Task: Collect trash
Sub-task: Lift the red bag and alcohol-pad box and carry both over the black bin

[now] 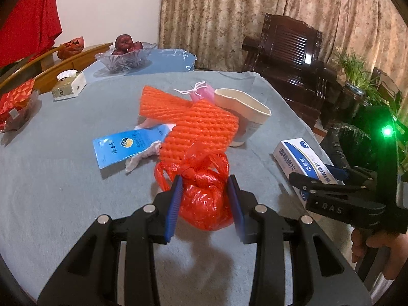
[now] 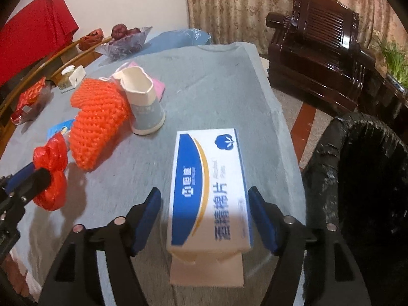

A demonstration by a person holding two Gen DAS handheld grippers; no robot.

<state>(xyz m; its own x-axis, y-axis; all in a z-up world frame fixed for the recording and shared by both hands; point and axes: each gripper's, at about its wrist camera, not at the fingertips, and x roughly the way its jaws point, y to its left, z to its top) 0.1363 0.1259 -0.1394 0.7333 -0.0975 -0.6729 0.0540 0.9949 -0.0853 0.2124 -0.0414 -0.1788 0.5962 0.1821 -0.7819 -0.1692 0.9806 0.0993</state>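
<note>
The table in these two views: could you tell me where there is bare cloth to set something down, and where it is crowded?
Bare cloth lies on the grey tablecloth beyond the white and blue box, right of the paper cup. More lies between the tissue box and the blue packet. The middle is crowded: orange foam net, cup, packet, red plastic bag.

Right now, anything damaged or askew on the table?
Yes. The paper cup is crushed out of round, its rim buckled, among the orange foam nets. The white-and-blue box between the right gripper's open jaws has its near end flap hanging open.
</note>
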